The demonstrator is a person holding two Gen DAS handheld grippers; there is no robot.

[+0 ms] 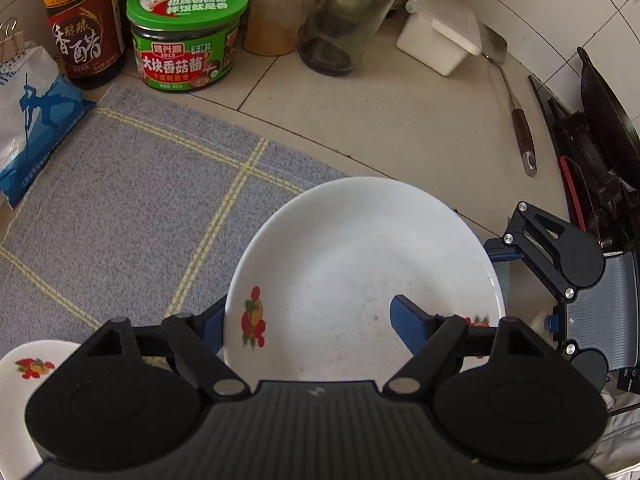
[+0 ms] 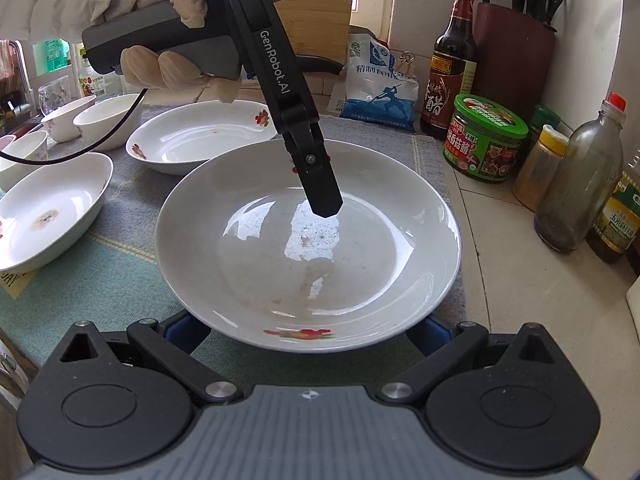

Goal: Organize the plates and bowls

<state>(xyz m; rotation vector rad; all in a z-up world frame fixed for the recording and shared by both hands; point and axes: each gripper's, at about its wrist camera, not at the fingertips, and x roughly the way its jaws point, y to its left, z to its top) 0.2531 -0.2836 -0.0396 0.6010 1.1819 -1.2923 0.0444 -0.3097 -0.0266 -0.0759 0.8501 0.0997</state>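
Observation:
A white deep plate with fruit prints (image 1: 360, 280) (image 2: 308, 248) sits over the grey checked cloth (image 1: 132, 200) (image 2: 120, 280). My left gripper (image 1: 308, 320) (image 2: 320, 196) straddles the plate's near rim: one blue finger (image 1: 412, 324) is inside the plate, the other (image 1: 212, 328) is outside. Its jaws stand wide apart. My right gripper (image 2: 308, 332) (image 1: 532, 256) is open, its fingers spread under the plate's opposite rim. Two more fruit-print plates (image 2: 200, 136) (image 2: 44, 212) and several small bowls (image 2: 100, 120) lie at the left in the right wrist view.
Along the back wall stand a vinegar bottle (image 1: 80, 20), a green-lidded sauce jar (image 1: 184, 32), a spice jar (image 1: 276, 8), a glass bottle (image 1: 344, 12), a salt bag (image 1: 28, 120) and a white box (image 1: 440, 40). A spatula (image 1: 516, 112) and a stove with a wok (image 1: 600, 140) lie right.

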